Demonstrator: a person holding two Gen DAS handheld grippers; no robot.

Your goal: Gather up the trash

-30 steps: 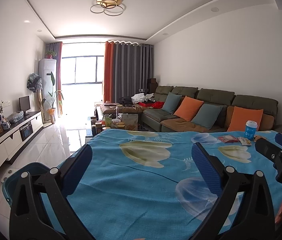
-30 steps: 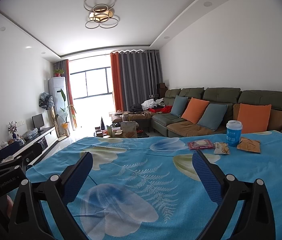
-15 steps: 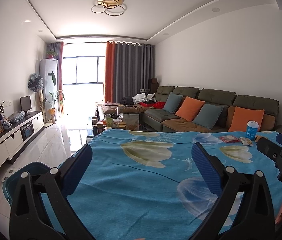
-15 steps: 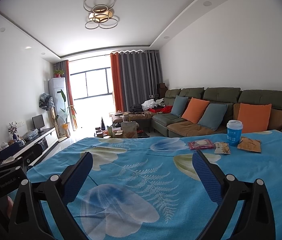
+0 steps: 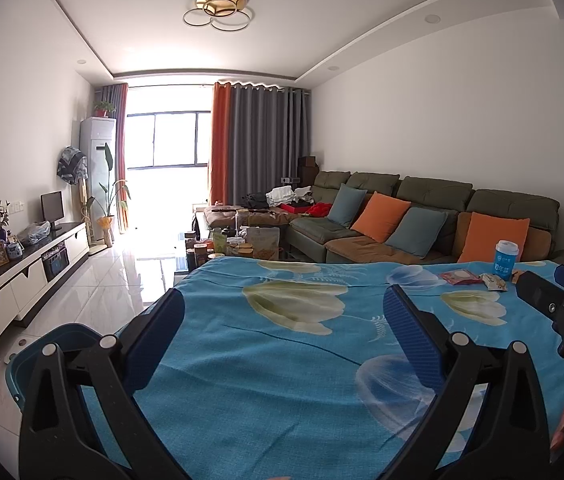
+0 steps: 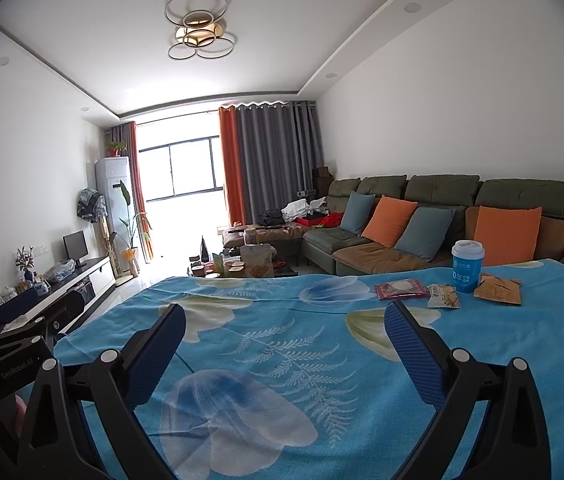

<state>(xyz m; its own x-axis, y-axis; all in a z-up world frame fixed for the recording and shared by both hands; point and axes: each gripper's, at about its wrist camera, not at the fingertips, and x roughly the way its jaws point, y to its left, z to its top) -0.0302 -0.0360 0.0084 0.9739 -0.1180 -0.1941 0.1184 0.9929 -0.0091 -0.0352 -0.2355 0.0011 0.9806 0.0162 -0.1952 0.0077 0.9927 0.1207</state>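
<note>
Trash lies at the far right of a table under a blue flowered cloth point(image 6: 282, 344): a blue paper cup with a white lid point(image 6: 467, 266), a red snack packet point(image 6: 401, 289), a small pale wrapper point(image 6: 443, 301) and a brown packet point(image 6: 497, 289). The cup point(image 5: 505, 260) and red packet point(image 5: 459, 277) also show in the left wrist view. My right gripper point(image 6: 282, 344) is open and empty, well short of the trash. My left gripper point(image 5: 282, 332) is open and empty over the cloth's left part. A teal bin point(image 5: 62, 340) stands on the floor at the table's left edge.
A green sofa with orange and teal cushions point(image 6: 441, 220) runs along the right wall behind the table. A cluttered coffee table point(image 6: 242, 266) stands beyond the far edge. A white TV cabinet point(image 5: 22, 272) lines the left wall, with shiny tiled floor between.
The left gripper's view has drifted slightly, so the cup sits a little further right and higher. The right gripper has barely moved. Both stay open.
</note>
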